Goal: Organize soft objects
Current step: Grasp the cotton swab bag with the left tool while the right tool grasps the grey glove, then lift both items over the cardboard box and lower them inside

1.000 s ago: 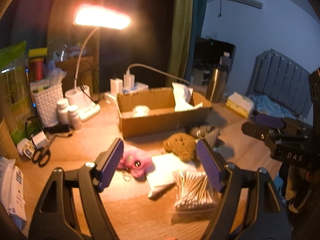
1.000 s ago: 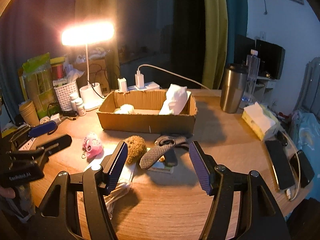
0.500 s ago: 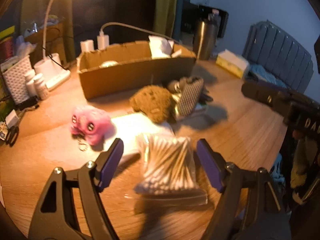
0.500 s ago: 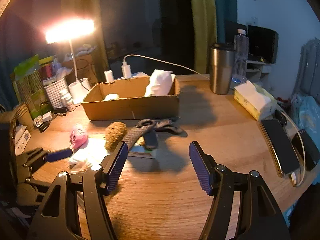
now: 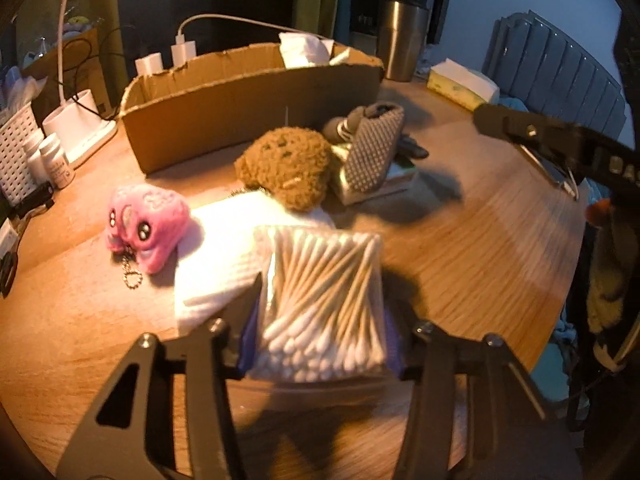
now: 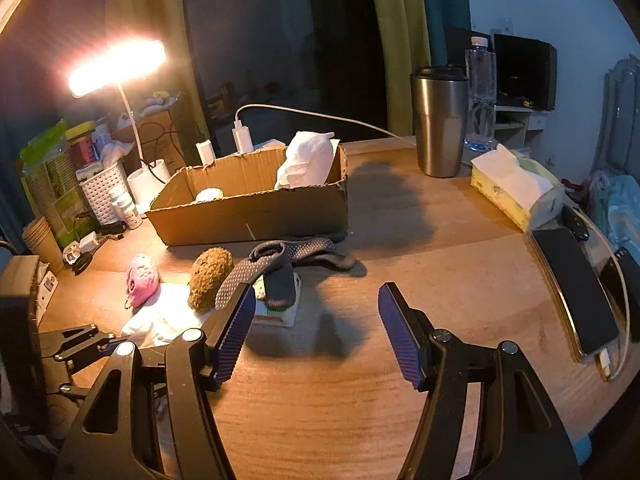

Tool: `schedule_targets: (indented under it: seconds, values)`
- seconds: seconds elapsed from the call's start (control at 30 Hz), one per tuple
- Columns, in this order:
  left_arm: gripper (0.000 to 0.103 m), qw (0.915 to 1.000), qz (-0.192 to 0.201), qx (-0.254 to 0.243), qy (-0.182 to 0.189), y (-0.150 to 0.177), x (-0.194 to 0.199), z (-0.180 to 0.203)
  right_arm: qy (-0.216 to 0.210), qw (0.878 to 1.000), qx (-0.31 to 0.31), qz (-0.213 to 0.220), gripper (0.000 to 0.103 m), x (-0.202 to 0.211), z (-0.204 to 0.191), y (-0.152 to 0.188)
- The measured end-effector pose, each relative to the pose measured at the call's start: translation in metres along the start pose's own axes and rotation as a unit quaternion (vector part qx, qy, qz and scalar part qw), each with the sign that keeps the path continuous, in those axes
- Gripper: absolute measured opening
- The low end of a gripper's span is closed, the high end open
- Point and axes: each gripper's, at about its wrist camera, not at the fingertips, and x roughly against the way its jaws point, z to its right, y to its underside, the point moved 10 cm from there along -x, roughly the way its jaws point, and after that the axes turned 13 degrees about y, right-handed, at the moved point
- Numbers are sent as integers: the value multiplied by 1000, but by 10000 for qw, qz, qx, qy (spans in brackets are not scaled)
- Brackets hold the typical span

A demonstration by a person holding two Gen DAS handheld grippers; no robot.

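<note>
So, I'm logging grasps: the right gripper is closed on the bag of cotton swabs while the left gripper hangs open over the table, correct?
Sides swapped. The left wrist view shows the left gripper clamping the bag of cotton swabs; the right wrist view shows the right gripper open over the table.

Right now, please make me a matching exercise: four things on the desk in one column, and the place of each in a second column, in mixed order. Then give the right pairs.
Things:
1. cotton swabs
2. pink plush toy
3. steel cup
4. white pouch

Places:
A. inside the cardboard box, at its right end
B. between the fingers of the left gripper
C. on the desk, beside the white cloth
D. standing behind the tissue pack

Pairs: 1-B, 2-C, 3-D, 4-A
</note>
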Motion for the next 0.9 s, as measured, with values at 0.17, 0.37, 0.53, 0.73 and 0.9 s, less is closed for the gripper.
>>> schedule_targets:
  seconds: [0.17,0.37,0.53,0.73,0.9]
  values:
    - [49,9991,419,-18,-8,-18,20,-5,-69,9999,98,-22,67,-10,-10,-7]
    - [49,9957,908,94,-130,-43,43,-29,-94,9996,259,-87,67,-24,-26,-16]
    - [49,9940,1054,252,-153,-56,48,-53,-72,9991,390,-163,67,-38,-38,-24]
    - [49,9915,1224,382,-200,-62,56,-73,-37,9979,515,-383,67,-63,-52,-20]
    - [49,9903,1286,471,-246,-64,60,-86,34,9965,621,-564,67,-81,-60,-15]
